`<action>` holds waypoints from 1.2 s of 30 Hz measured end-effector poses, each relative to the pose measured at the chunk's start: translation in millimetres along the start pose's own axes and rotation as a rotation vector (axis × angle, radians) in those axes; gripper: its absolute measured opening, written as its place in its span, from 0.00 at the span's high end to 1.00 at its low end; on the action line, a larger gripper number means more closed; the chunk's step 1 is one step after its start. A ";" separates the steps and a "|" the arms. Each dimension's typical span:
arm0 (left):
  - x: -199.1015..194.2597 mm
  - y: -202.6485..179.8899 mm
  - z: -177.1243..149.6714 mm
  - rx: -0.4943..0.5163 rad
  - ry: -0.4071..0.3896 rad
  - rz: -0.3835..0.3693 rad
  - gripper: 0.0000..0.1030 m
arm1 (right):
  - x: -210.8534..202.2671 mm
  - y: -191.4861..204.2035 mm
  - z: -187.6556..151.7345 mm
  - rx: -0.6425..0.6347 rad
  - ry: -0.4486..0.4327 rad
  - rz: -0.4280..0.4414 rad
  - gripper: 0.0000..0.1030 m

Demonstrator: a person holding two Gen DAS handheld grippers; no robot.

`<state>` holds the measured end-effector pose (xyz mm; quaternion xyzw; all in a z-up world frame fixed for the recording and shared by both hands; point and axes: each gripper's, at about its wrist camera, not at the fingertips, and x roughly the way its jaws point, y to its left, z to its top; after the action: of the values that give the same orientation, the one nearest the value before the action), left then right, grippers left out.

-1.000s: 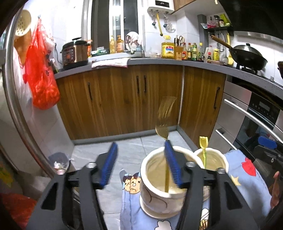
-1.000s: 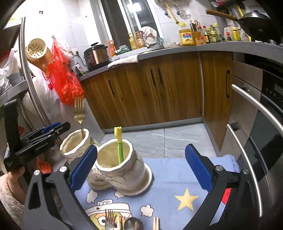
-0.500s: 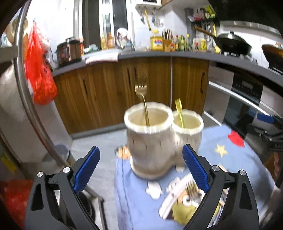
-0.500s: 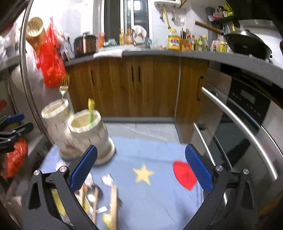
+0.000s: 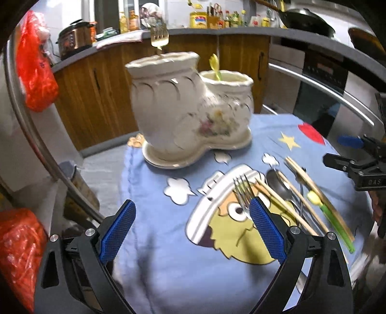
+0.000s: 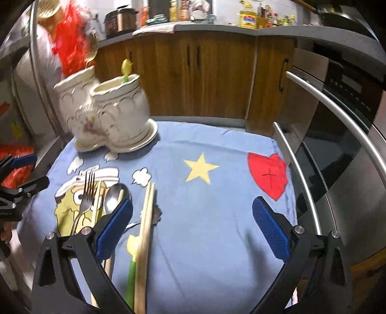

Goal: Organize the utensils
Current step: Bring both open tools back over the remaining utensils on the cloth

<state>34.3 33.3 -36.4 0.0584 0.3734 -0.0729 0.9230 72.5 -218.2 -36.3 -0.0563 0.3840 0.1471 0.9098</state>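
Above the cloth (image 5: 168, 260), both grippers now wide, pulled back

Glossy ceramic holder (image 5: 190, 106), matt cloth (image 6: 205, 217), shiny metal fork (image 5: 242, 193), wooden chopsticks (image 6: 146, 227)

A home kitchen: wooden cabinets (image 6: 197, 72) under a grey counter (image 6: 217, 27), a built-in oven (image 6: 342, 125), a wok (image 5: 306, 19) (on the stove), a rice cooker (image 5: 76, 38), and sauce bottles (image 5: 226, 20).
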 end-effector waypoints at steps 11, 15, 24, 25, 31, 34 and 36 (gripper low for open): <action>4.8 -23.0 -4.1 0.055 0.014 -0.034 0.08 | 33.0 21.1 9.5 -0.036 0.104 0.133 0.78; 5.5 -22.0 -5.0 0.049 0.021 -0.038 0.08 | 26.6 19.7 4.0 -0.031 0.131 0.162 0.87; 9.5 -24.0 -4.3 0.043 0.018 -0.053 0.08 | 8.9 22.1 -13.9 -0.053 0.176 0.165 0.87; 9.3 -23.9 -4.6 0.043 0.018 -0.054 0.08 | 9.3 22.7 -15.5 -0.053 0.183 0.162 0.87; 4.6 -24.7 -5.5 0.045 0.010 -0.051 0.08 | 10.9 27.0 -21.7 -0.062 0.200 0.153 0.87; 2.8 -23.5 -5.9 0.041 0.008 -0.046 0.08 | 9.3 24.6 -23.4 -0.054 0.204 0.152 0.87; 2.2 -22.0 -6.4 0.036 0.008 -0.047 0.08 | 9.7 23.6 -24.0 -0.053 0.205 0.144 0.87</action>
<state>27.6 12.5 -43.7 0.0663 0.3769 -0.1012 0.9183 55.2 -198.8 -59.7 -0.0676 0.4740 0.2156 0.8510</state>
